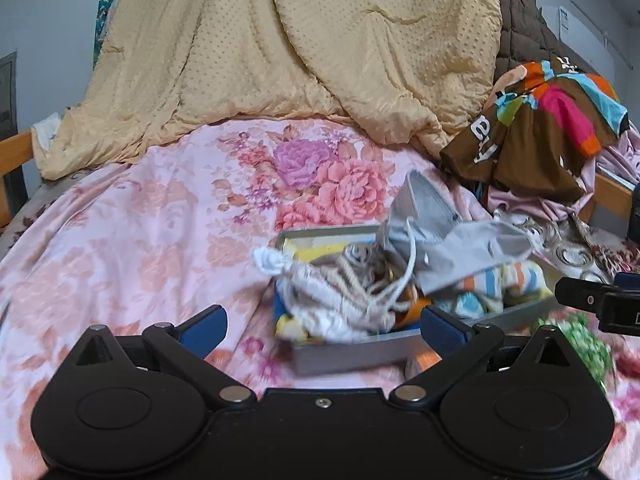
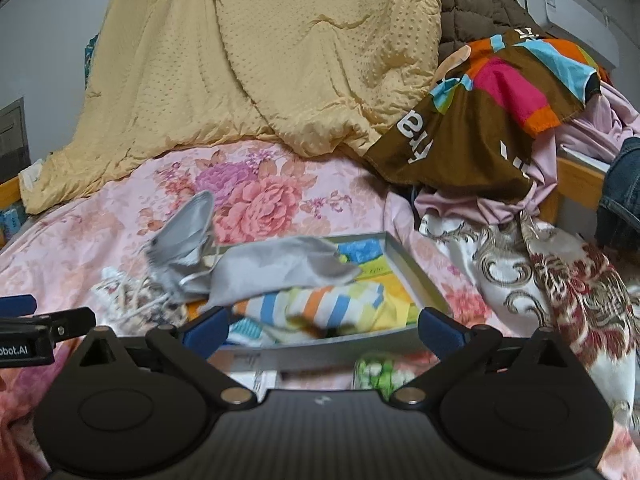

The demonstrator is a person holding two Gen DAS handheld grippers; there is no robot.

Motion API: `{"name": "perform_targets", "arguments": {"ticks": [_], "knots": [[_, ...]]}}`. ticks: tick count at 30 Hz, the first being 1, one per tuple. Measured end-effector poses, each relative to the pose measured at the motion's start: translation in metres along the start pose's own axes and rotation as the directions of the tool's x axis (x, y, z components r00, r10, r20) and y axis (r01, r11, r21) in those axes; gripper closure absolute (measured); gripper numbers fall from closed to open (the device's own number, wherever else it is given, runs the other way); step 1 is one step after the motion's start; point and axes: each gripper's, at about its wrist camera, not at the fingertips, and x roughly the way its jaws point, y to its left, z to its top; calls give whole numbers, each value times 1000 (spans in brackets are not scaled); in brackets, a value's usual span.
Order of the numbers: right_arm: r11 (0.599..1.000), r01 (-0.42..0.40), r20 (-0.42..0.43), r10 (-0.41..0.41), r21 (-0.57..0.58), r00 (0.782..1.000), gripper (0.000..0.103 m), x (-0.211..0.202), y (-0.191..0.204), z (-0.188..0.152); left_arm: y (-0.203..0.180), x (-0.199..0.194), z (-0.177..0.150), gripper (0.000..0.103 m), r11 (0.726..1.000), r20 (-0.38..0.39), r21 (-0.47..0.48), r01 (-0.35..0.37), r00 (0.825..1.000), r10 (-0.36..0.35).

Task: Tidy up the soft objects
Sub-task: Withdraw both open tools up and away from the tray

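Note:
A grey shallow box (image 1: 352, 350) lies on the floral bed sheet and holds soft items: a grey drawstring pouch (image 1: 452, 240), a beige patterned cloth bag (image 1: 332, 300) and a striped cloth (image 1: 496, 284). My left gripper (image 1: 324, 320) is open and empty just in front of the box. In the right wrist view the box (image 2: 420, 276) holds the grey pouch (image 2: 280, 268) and striped cloth (image 2: 316, 304). My right gripper (image 2: 322, 326) is open and empty over the box's near wall.
A yellow quilt (image 1: 280, 48) is heaped at the back. A brown multicoloured shirt (image 2: 480, 120) and patterned cloths (image 2: 560, 280) lie at the right. A green-white item (image 2: 380, 372) sits in front of the box. The wooden bed frame (image 2: 580, 184) shows at the right.

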Motion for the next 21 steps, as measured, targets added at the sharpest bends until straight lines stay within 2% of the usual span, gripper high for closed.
{"name": "perform_targets", "arguments": {"ticks": [10,21], "knots": [[1000,-28,-20,28,-5,999,0,-58,16,-25,5,-55,-26,1,999,-48,-33,-12,999,10],[999,-22,-67,23,28,997,0,-100,15,-49,8,-92,-52,1,997,-153,-66,-28,988,17]]}}
